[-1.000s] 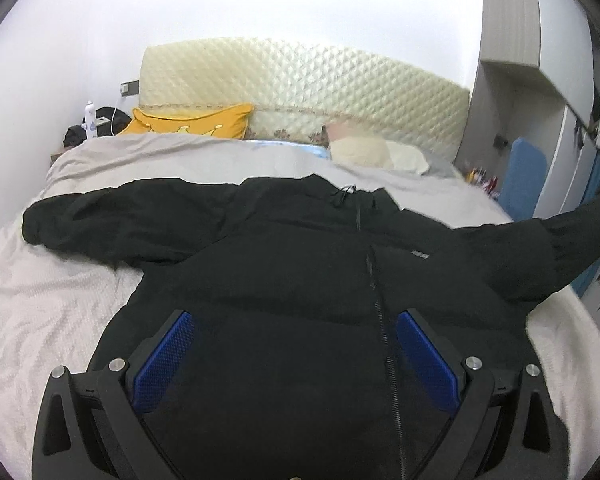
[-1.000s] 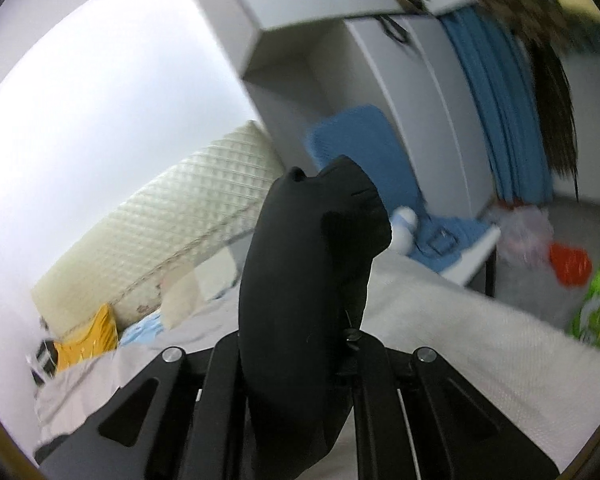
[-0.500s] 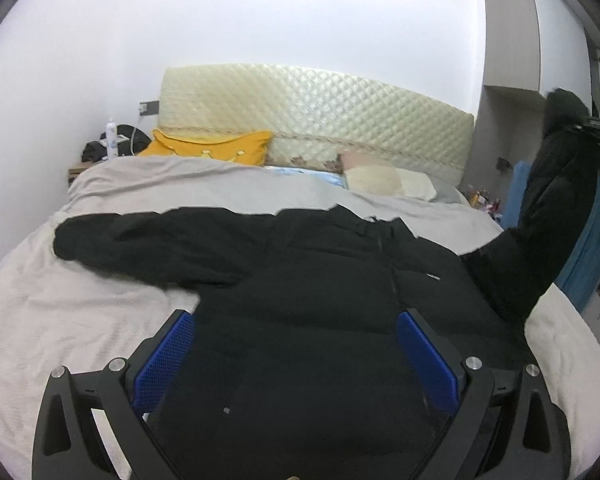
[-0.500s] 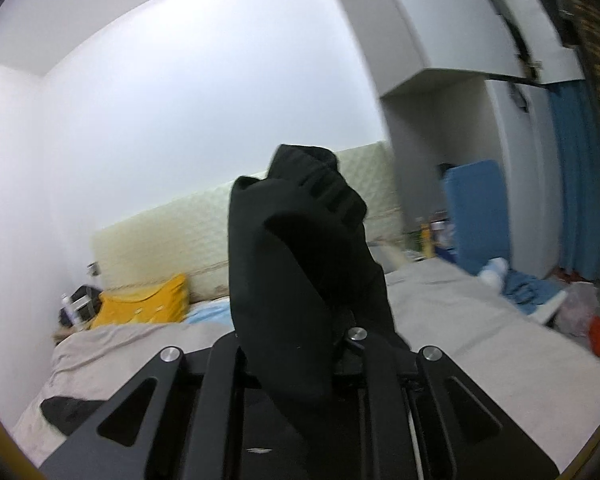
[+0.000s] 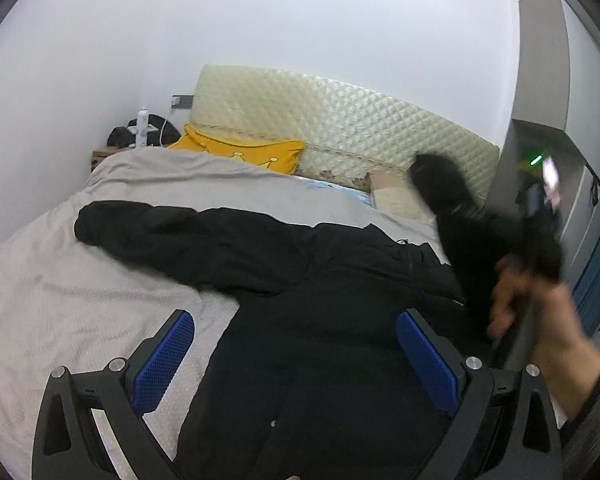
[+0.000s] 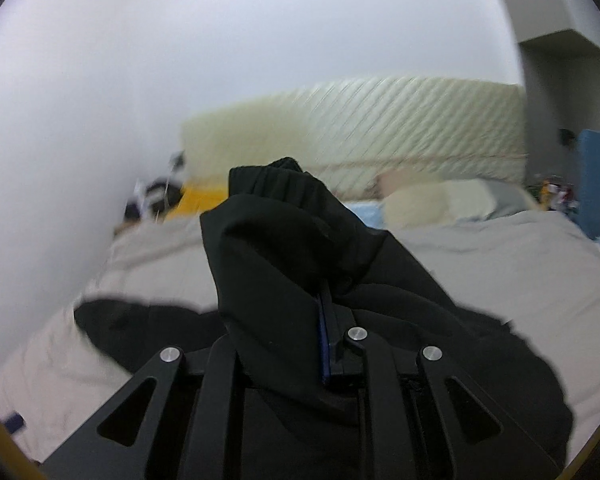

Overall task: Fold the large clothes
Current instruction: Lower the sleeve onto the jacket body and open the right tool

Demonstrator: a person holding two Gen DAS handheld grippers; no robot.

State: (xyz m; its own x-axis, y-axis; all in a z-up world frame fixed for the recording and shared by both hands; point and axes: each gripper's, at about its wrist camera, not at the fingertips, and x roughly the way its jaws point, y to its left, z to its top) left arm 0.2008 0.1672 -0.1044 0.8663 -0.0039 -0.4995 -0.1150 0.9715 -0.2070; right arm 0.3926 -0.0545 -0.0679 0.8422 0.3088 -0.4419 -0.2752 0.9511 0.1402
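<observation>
A black jacket point(image 5: 324, 320) lies front up on the beige bed point(image 5: 60, 288), its left sleeve point(image 5: 160, 228) stretched out flat to the left. My left gripper point(image 5: 296, 360) is open and empty, hovering over the jacket's lower body. My right gripper point(image 6: 284, 344) is shut on the jacket's right sleeve point(image 6: 284, 240) near the cuff, holding it raised above the jacket. In the left wrist view that lifted sleeve point(image 5: 456, 216) and the hand holding the right gripper point(image 5: 540, 320) appear blurred at the right.
A quilted cream headboard point(image 5: 340, 128) and a yellow pillow point(image 5: 240, 152) stand at the bed's far end. A nightstand with a bottle point(image 5: 142, 120) is at the far left. A grey wardrobe point(image 5: 548, 80) and blue items point(image 6: 596, 176) line the right side.
My right gripper has swung the held sleeve from far right inward and lower, over the jacket's body. My left gripper stayed open and shifted its view to the left.
</observation>
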